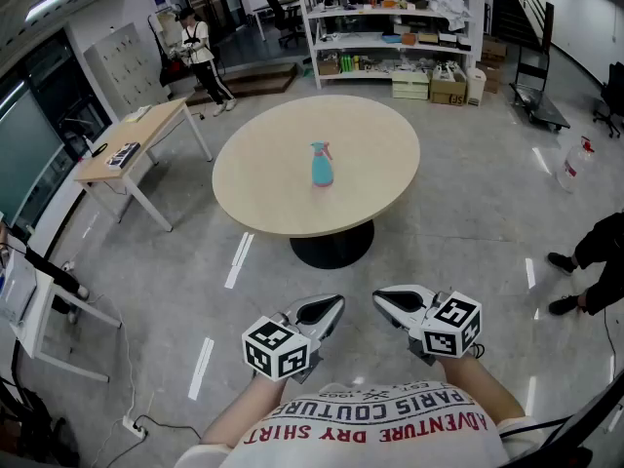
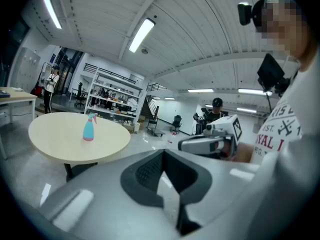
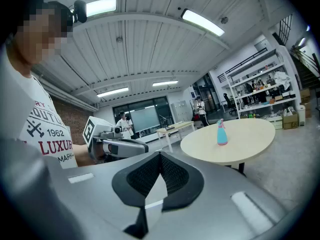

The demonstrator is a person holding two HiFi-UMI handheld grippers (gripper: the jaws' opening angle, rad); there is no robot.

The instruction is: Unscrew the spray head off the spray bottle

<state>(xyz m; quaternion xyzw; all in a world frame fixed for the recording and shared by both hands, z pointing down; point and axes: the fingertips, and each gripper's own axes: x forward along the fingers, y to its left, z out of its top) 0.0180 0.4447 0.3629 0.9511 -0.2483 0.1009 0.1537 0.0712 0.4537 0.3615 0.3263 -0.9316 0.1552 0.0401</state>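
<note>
A light-blue spray bottle point(image 1: 321, 165) with a pink spray head stands upright near the middle of a round beige table point(image 1: 263, 198), some way ahead of me. Both grippers hover close to my body, well short of the table and over the floor. My left gripper point(image 1: 336, 304) is shut with nothing in it, and so is my right gripper point(image 1: 380, 298). In the left gripper view the bottle point(image 2: 88, 128) shows far off at the left, beyond the shut jaws point(image 2: 163, 159), with the right gripper point(image 2: 186, 144) alongside. The right gripper view has the bottle point(image 3: 221, 133) at the right and the left gripper point(image 3: 142, 146) beside.
A wooden desk point(image 1: 136, 136) stands at the left and a white table point(image 1: 34, 310) nearer the left edge. Storage shelves point(image 1: 390, 18) with boxes line the back. One person point(image 1: 200, 52) stands far off, and another person's legs point(image 1: 590, 261) show at the right edge.
</note>
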